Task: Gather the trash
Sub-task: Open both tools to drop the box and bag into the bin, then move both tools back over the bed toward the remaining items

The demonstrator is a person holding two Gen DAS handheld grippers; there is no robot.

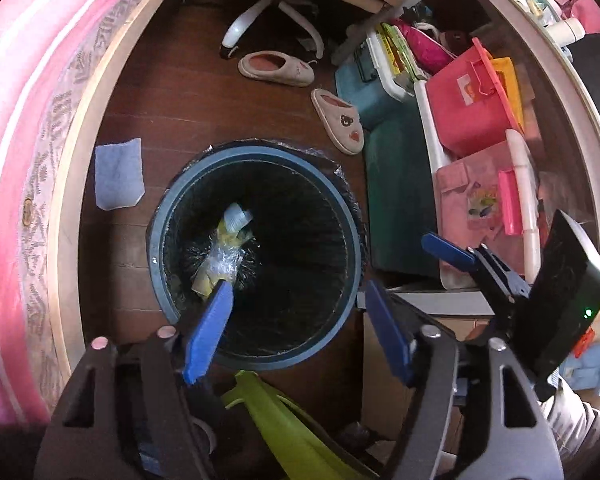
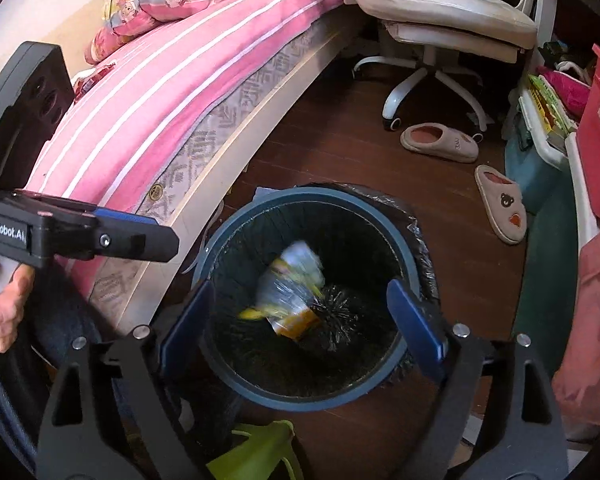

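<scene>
The trash (image 2: 294, 294), a crinkly clear wrapper with yellow bits, is inside the round blue bin (image 1: 162, 216), down against the black liner. In the right wrist view it looks blurry, so it may be falling; I cannot tell for sure. Your left gripper (image 1: 296, 328) hangs over the near edge of the bin with its blue fingers (image 1: 210, 332) apart and nothing between them. Your right gripper (image 2: 302, 320) is over the bin too, fingers wide apart and empty, with the trash showing far below in the gap. To do this step well, hold both grippers over the middle of the bin, so nothing lands on the rim. Both grippers point steeply down at the floor. One blue paper (image 1: 118, 174) lies flat on the brown floor (image 1: 188, 92) just beside the bin, near the bed (image 1: 16, 120). I think that is the next thing to pick up.
</scene>
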